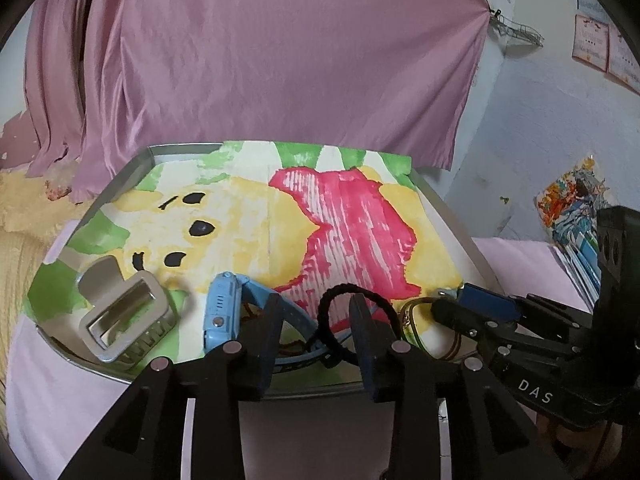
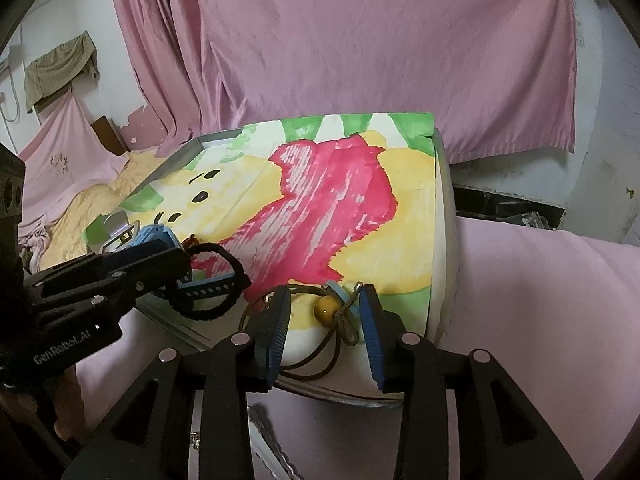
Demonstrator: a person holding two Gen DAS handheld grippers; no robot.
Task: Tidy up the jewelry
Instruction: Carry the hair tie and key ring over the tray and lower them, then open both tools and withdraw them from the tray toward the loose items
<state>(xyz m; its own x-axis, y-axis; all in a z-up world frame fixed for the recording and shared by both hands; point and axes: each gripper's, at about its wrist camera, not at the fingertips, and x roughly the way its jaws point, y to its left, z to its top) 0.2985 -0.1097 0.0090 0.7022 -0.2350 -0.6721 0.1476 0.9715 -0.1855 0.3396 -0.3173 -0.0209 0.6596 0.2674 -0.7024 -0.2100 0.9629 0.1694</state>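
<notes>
A metal tray (image 1: pixel 448 216) lined with a painted bear picture (image 1: pixel 248 216) is seen on pink bedding. The left gripper (image 1: pixel 316 308) is held with jaws apart over a black hair tie (image 1: pixel 334 300) and a blue watch (image 1: pixel 222 312); neither is pinched. A silver hair claw (image 1: pixel 124 316) lies left of the watch. The right gripper (image 2: pixel 325 300) is parted around a corded necklace with a yellow bead (image 2: pixel 325 309), pads not pressing.
</notes>
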